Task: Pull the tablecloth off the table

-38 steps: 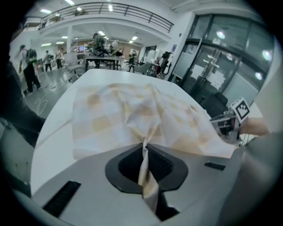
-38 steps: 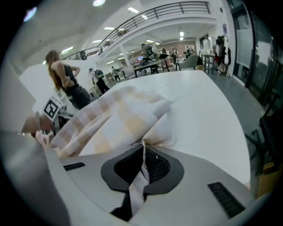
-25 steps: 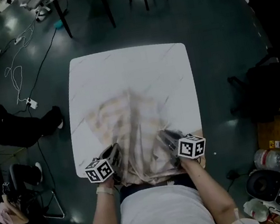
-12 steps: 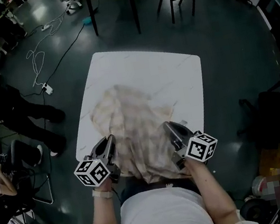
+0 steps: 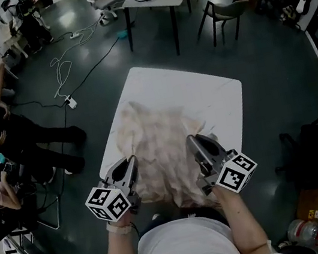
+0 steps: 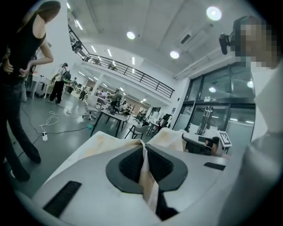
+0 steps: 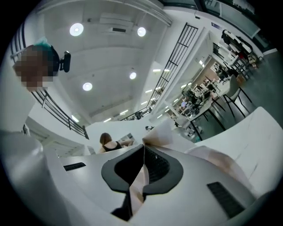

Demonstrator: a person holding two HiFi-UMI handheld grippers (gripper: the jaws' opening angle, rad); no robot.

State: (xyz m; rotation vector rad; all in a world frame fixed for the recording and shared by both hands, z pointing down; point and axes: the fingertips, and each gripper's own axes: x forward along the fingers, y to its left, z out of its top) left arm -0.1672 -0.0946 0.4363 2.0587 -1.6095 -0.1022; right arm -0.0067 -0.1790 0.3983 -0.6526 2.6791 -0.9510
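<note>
Across the white table [image 5: 219, 103] the bunched tablecloth [image 5: 159, 144] is lying on the near half; we are pinching it in the left gripper [image 6: 142, 150] and the right gripper [image 7: 143, 152], seemingly mid-pull; next we are likely needing a longer draw backward.

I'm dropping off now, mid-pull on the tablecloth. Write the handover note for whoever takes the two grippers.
Grippers: the left gripper is shut on a fold of the tablecloth; the right gripper is shut on it too.
Things: the tablecloth is bunched into a ridge, its near edge lifted by both grippers and its far end lying on the white table.
Done: near edge gripped, far and side parts of the table bared.
Left: draw the rest toward the person until it clears the table.
</note>
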